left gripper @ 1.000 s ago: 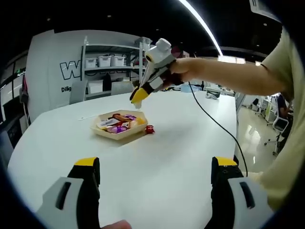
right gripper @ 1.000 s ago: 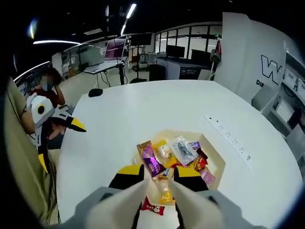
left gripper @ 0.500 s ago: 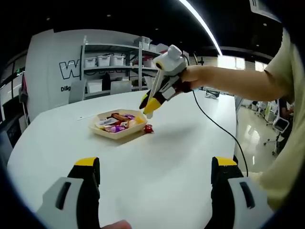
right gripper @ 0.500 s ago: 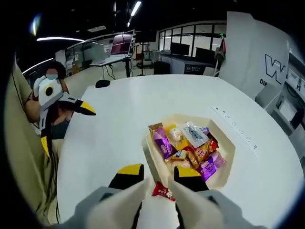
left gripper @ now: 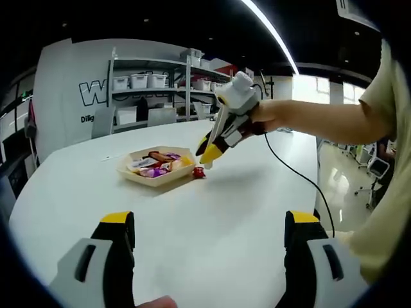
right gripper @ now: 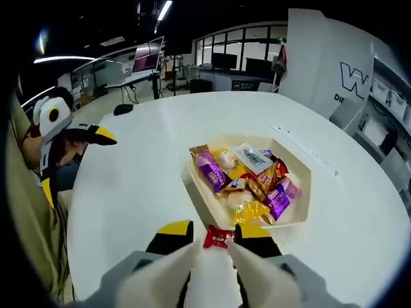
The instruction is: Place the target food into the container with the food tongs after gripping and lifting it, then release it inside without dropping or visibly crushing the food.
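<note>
red and small, the wrapped candy (right gripper: 219, 237) lies on the white table (right gripper: 128, 192) just outside the near wall of the tray (right gripper: 199, 199), apart from the sweets heaped inside. in the right gripper view it sits between the yellow tips of the right gripper (right gripper: 215, 236), whose jaws stand narrowly apart on either side of it; whether they already touch the wrapper cannot be told. in the left gripper view the same candy (left gripper: 199, 172) rests beside the tray (left gripper: 157, 178), with the right gripper (left gripper: 210, 156) tilted down over it, its tips just above and beside the wrapper, held by a hand (left gripper: 266, 119). the tray holds mixed packets in purple, yellow, orange and clear wrap. the left gripper (left gripper: 209, 234) hovers low over the bare table, well away from the tray, jaws spread wide with nothing between them. behind the table stand shelves (left gripper: 151, 83) with white bins.
</note>
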Tool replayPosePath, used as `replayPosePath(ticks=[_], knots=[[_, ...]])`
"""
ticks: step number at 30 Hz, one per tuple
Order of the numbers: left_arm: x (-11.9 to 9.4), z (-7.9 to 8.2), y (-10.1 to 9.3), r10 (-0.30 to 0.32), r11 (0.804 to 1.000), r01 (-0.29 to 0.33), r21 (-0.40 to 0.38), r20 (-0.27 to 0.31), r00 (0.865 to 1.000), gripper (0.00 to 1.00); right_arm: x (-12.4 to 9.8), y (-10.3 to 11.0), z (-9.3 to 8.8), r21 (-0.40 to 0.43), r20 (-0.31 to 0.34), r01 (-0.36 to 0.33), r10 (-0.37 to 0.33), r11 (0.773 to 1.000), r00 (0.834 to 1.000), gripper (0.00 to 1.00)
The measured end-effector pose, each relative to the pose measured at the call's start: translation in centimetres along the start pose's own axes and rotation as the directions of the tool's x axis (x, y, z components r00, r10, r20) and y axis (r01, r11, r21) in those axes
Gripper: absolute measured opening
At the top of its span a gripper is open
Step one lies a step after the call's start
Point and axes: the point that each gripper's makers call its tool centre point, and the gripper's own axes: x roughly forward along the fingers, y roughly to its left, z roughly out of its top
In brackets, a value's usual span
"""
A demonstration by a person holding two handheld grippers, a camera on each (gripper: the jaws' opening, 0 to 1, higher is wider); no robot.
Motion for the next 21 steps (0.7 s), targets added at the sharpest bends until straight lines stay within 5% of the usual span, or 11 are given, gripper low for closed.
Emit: replayPosePath(ticks=[7, 21], knots=[[-0.09, -0.04, 0.08, 0.003, 1.0, -0.003, 0.0, -0.001, 1.0, 0.95, 0.39, -0.43, -0.44, 0.095, 0.032, 0.07, -0.073, 0.993, 0.997, 0.21], [-0.1, -0.18, 0.11, 0.002, 1.0, -0.002, -0.001, -0.003, 1.0, 0.95, 0.85, -0.49, -0.25, 0.094, 0.112, 0.153, -0.163, 0.984, 0.98, 0.23]])
